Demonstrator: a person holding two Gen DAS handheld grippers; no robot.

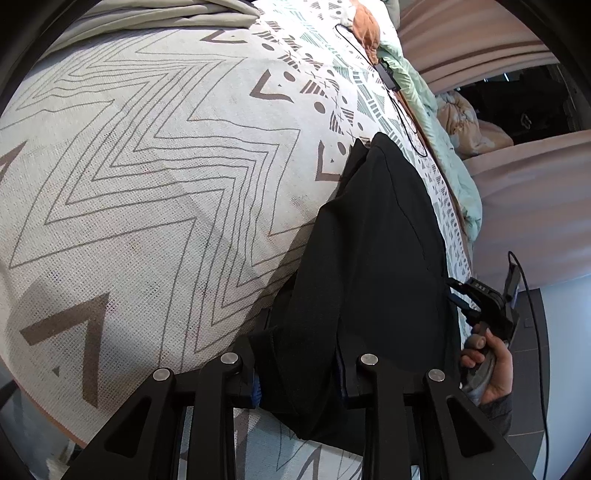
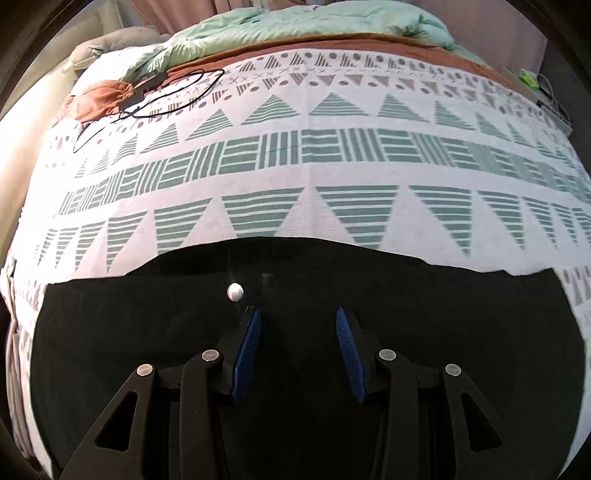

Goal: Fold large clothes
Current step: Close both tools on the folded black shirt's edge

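In the left wrist view, the left gripper is clamped on a bunched fold of the black garment, the cloth filling the gap between its fingers and hiding most of the blue pads. From that grip the garment runs up and away across the bed as a long dark strip, lying on the patterned blanket with its grey zigzag lines. To the right of the strip, low in the view, a hand holds the right gripper's handle, just beside the garment's edge. In the right wrist view, the right gripper hangs over the garment with its jaws apart; both blue pads show bare, and nothing sits between them. The garment here lies spread flat and wide across the near part of the bed, with a small white button just beyond the left finger. Past its far edge the blanket shows rows of green striped triangles and bars. Further off, a black cable loops near an orange pillow, and a pale green duvet is heaped at the far end.
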